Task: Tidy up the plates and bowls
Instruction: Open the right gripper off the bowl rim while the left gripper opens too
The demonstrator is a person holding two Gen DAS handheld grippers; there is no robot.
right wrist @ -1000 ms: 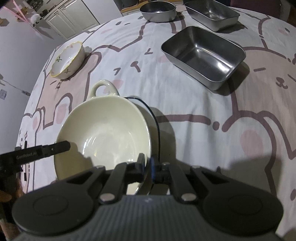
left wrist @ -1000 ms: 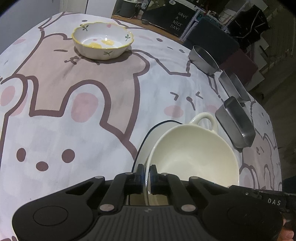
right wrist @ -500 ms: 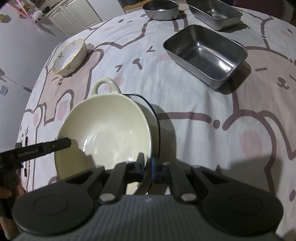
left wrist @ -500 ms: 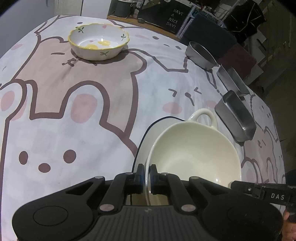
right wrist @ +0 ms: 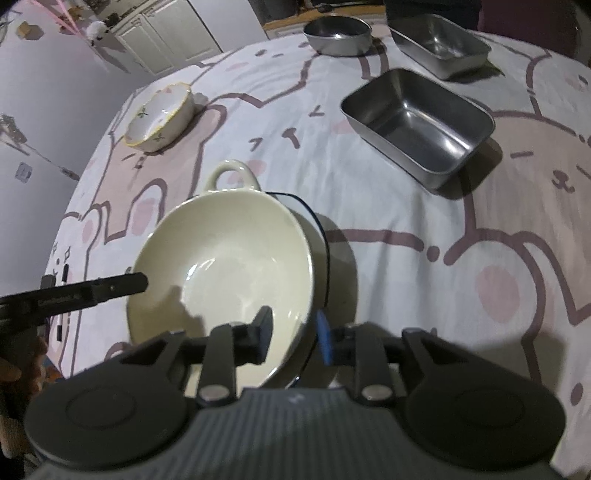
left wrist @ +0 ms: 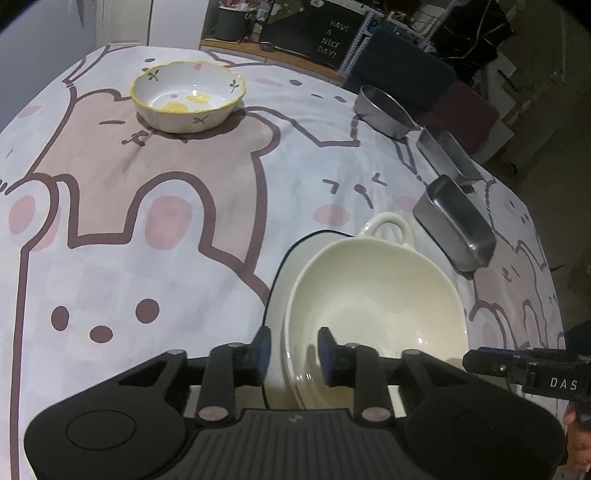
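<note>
Bear-print tablecloth [left wrist: 166, 258] covers the whole table, and your cream handled bowl [left wrist: 373, 302] now sits nested on the dark-rimmed white plate [left wrist: 284, 280] right in front of you, so this stacking step looks basically done. Both grippers have just been opening: the left gripper [left wrist: 293, 349] has its pads apart with the bowl's near rim passing between them, and they don't look to be pressing on it. Same on the other side: the right gripper [right wrist: 293, 334] straddles the rim, jaws parted, holding nothing.

What's left, I'd guess, is the loose stuff. The flower-pattern bowl [left wrist: 186, 96] is well apart at the far side, and the round steel bowl [right wrist: 338, 35] plus two steel trays, the near tray [right wrist: 419, 123] and far tray [right wrist: 441, 44], sit off toward the right edge.

Next move: lift both grippers straight up clear of the rim so you don't nudge the stack, then go for the flower bowl with your left one, since that's the side it sits on.
</note>
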